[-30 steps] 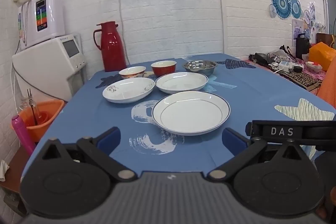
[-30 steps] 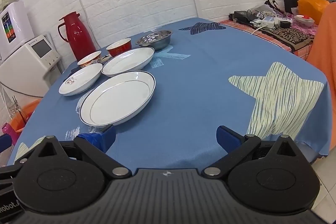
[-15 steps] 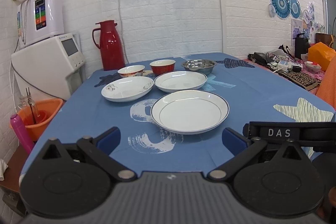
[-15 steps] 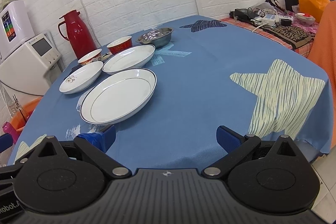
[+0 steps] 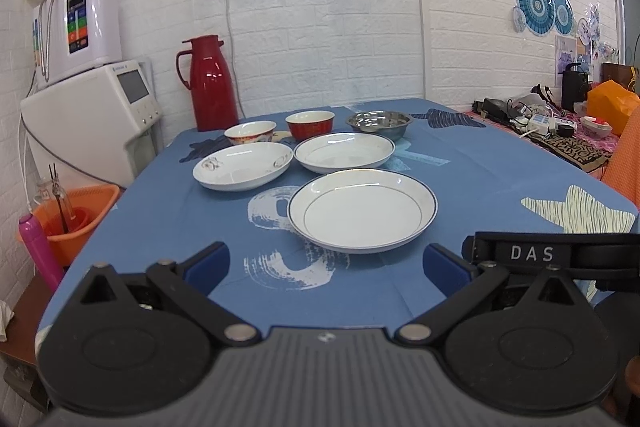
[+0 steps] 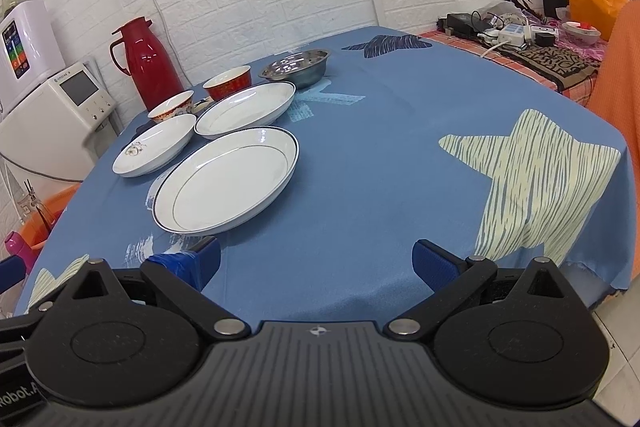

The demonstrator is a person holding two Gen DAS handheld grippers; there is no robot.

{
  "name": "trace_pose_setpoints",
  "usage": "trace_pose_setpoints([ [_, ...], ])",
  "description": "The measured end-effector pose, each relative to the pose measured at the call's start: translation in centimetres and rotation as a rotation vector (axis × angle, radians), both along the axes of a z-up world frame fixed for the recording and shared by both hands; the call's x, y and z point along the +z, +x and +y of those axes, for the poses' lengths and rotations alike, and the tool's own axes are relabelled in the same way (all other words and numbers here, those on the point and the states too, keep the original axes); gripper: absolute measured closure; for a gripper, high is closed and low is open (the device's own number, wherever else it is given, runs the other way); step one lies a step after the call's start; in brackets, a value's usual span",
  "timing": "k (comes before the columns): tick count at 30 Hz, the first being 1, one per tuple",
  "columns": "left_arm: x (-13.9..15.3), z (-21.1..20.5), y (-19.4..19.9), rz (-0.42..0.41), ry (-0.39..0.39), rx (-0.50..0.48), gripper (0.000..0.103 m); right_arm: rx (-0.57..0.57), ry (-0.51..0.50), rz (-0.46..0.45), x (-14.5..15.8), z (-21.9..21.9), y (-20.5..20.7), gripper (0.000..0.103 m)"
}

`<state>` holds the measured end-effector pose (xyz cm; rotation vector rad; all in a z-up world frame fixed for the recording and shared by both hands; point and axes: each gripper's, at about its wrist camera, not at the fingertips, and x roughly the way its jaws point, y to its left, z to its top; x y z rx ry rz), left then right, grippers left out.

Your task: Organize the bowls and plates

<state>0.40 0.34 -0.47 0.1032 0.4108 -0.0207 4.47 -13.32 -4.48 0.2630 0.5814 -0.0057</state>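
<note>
A large white plate with a dark rim point(image 5: 362, 215) point(image 6: 226, 179) lies nearest me on the blue tablecloth. Behind it lie a flower-patterned white plate point(image 5: 243, 165) point(image 6: 154, 145) and a plain white plate point(image 5: 344, 152) point(image 6: 245, 109). Further back stand a patterned bowl point(image 5: 250, 133) point(image 6: 171, 105), a red bowl point(image 5: 310, 125) point(image 6: 227, 83) and a steel bowl point(image 5: 379, 123) point(image 6: 296, 67). My left gripper point(image 5: 326, 265) is open above the near table edge, short of the large plate. My right gripper point(image 6: 316, 261) is open too, just right of that plate, holding nothing.
A red thermos point(image 5: 210, 85) stands at the table's far left corner. White appliances point(image 5: 92, 115) and an orange bucket point(image 5: 76, 213) are off the left side. A cluttered side table point(image 5: 560, 131) stands at the right. Bare cloth with a striped star point(image 6: 532, 183) covers the table's right half.
Both grippers have drifted slightly; the dishes sit a little lower and nearer in both views. Nothing was touched or moved on the table.
</note>
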Motion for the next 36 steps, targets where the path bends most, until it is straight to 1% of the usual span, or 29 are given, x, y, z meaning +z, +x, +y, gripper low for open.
trace_pose_setpoints([
  [12,-0.2,0.1,0.0,0.003,-0.003,-0.002,0.000,0.003,0.000,-0.001,-0.2,0.1,0.0,0.013],
  [14,-0.3,0.2,0.1,0.013,-0.002,-0.010,0.000,0.002,0.002,-0.034,-0.1,-0.1,-0.1,0.013],
  [17,0.0,1.6,1.2,0.051,-0.025,-0.031,0.000,0.009,-0.024,-0.161,1.2,-0.8,0.0,0.013],
  [19,0.5,3.4,2.9,0.087,-0.056,-0.026,0.000,0.022,-0.046,-0.177,2.3,-1.6,1.6,0.013],
  [21,1.2,5.2,5.4,0.143,-0.092,-0.034,0.000,0.060,-0.060,-0.121,3.3,-2.4,4.8,0.013],
  [22,1.7,5.9,6.9,0.176,-0.107,-0.046,0.000,0.075,-0.051,-0.088,3.6,-2.7,6.5,0.013],
  [23,2.0,6.4,8.3,0.201,-0.113,-0.060,0.000,0.098,-0.044,-0.045,3.7,-2.7,8.2,0.013],
  [25,2.3,6.9,11.3,0.259,-0.101,-0.081,0.000,0.149,-0.052,0.057,3.5,-2.3,11.6,0.013],
  [27,1.9,7.1,15.0,0.353,-0.101,-0.119,0.000,0.173,-0.043,0.172,2.7,-1.8,14.5,0.013],
  [29,0.8,7.5,18.4,0.463,-0.126,-0.126,0.000,0.189,-0.007,0.268,1.6,-1.4,17.0,0.013],
  [30,0.2,7.8,19.8,0.504,-0.137,-0.116,0.000,0.188,-0.006,0.296,1.2,-1.2,17.9,0.013],
  [31,-0.3,8.0,20.7,0.523,-0.144,-0.108,0.001,0.189,-0.025,0.314,0.9,-0.8,18.6,0.013],
  [33,-0.9,8.4,21.7,0.536,-0.132,-0.088,0.001,0.174,-0.074,0.341,0.3,-0.2,19.4,0.013],
  [36,-1.2,8.6,22.9,0.554,-0.134,-0.079,0.001,0.179,-0.076,0.398,-0.4,0.1,20.9,0.013],
])
